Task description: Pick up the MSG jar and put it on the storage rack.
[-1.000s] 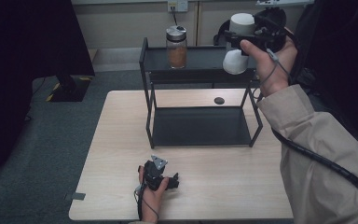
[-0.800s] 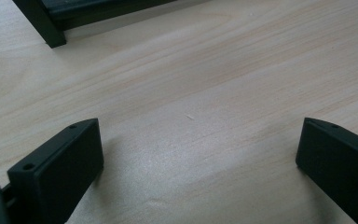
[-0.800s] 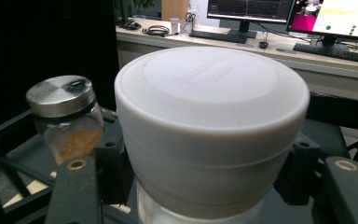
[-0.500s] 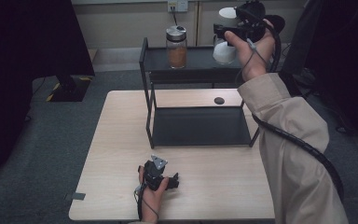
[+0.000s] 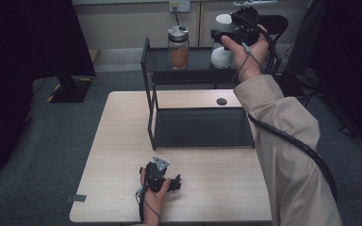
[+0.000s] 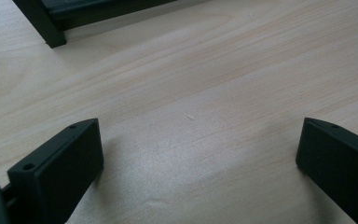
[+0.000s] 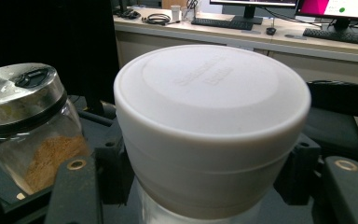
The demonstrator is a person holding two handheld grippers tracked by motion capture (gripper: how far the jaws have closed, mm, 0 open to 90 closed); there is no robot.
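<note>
- White jar [image 5: 222,52]: one, with a white lid [image 7: 212,91], at the far right of the black shelf's [image 5: 202,127] top tier, clenched between the jaws of the right tool [image 5: 238,33]; whether its base rests on the tier I cannot tell.
- Glass jar [image 5: 178,47]: one, metal-capped, holding brown powder, upright on the same tier, just left of the white jar.
- Tools: two. The left tool [image 5: 162,176] rests on the table [image 5: 118,155] at the near edge, jaws spread wide, nothing between them.
- Shelf tiers: two, the lower one bare.
- Small dark disc [image 5: 222,101]: one, on the table behind the shelf's lower tier.
</note>
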